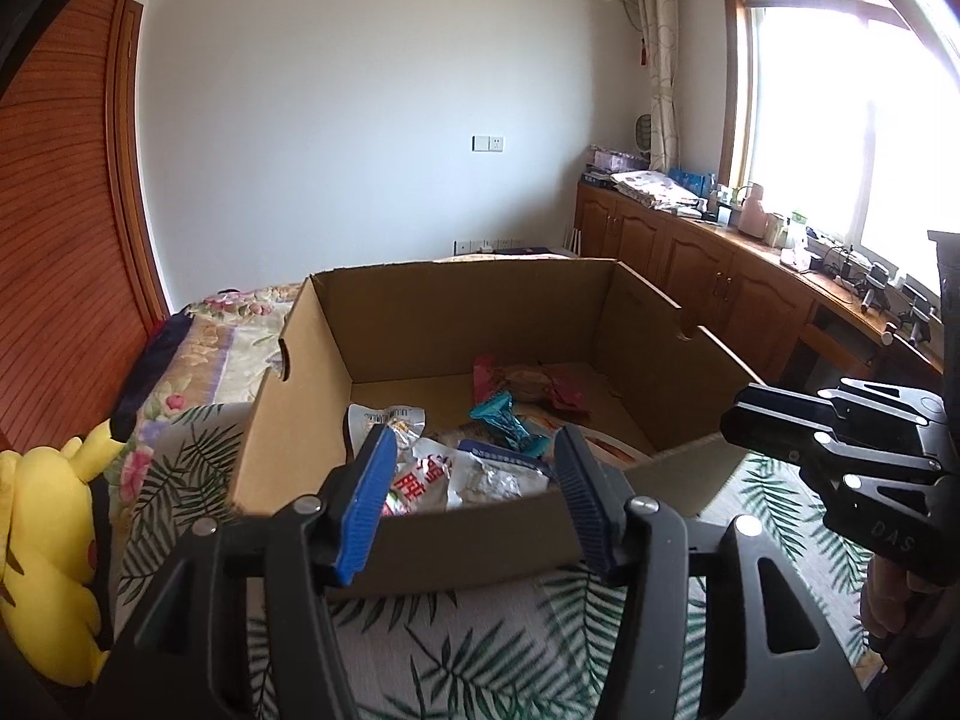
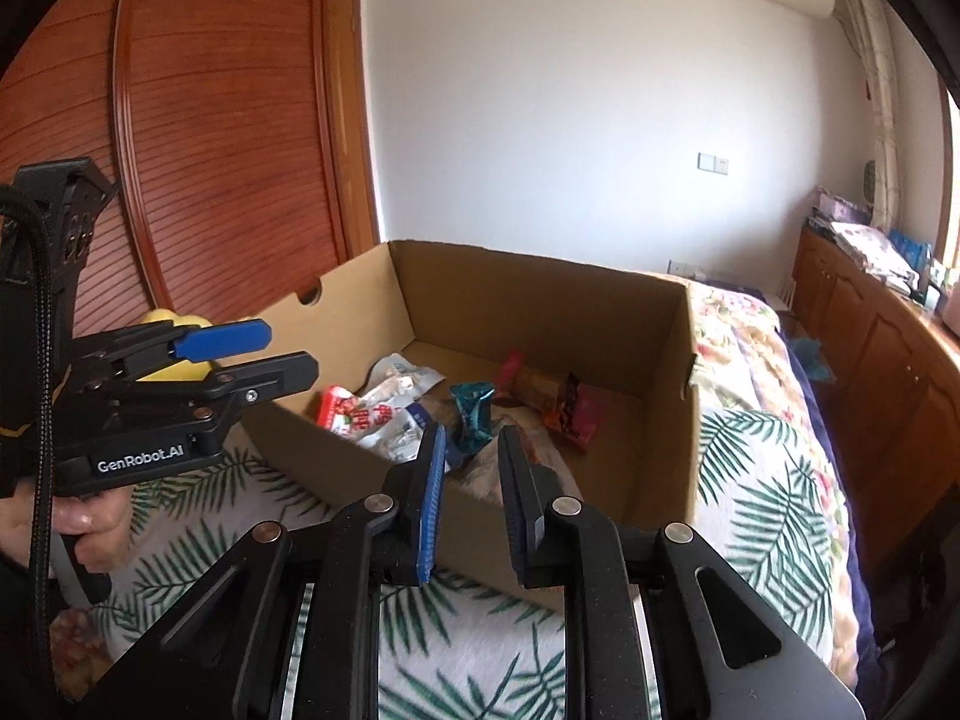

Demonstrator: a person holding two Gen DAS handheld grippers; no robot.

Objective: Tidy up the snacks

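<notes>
An open cardboard box (image 1: 420,324) stands on the bed. Inside it lie several snack packets: a white one with red print (image 1: 420,474), a teal wrapper (image 1: 501,417) and pink-red ones (image 1: 540,384). My left gripper (image 1: 474,432) hovers at the box's near wall, blue pads wide apart and open, with nothing between them. In the right wrist view the right gripper (image 2: 473,432) hangs over the near edge of the box (image 2: 540,300), its pads a narrow gap apart and empty. The teal wrapper (image 2: 474,414) lies just beyond its tips. The left gripper (image 2: 291,351) shows at the left.
The bed has a leaf-print cover (image 1: 480,648) and a floral blanket (image 1: 228,330) behind the box. A yellow plush toy (image 1: 48,510) sits at the left. Wooden cabinets (image 1: 690,258) with clutter run under the window. A person's hand (image 2: 78,522) holds the left gripper's handle.
</notes>
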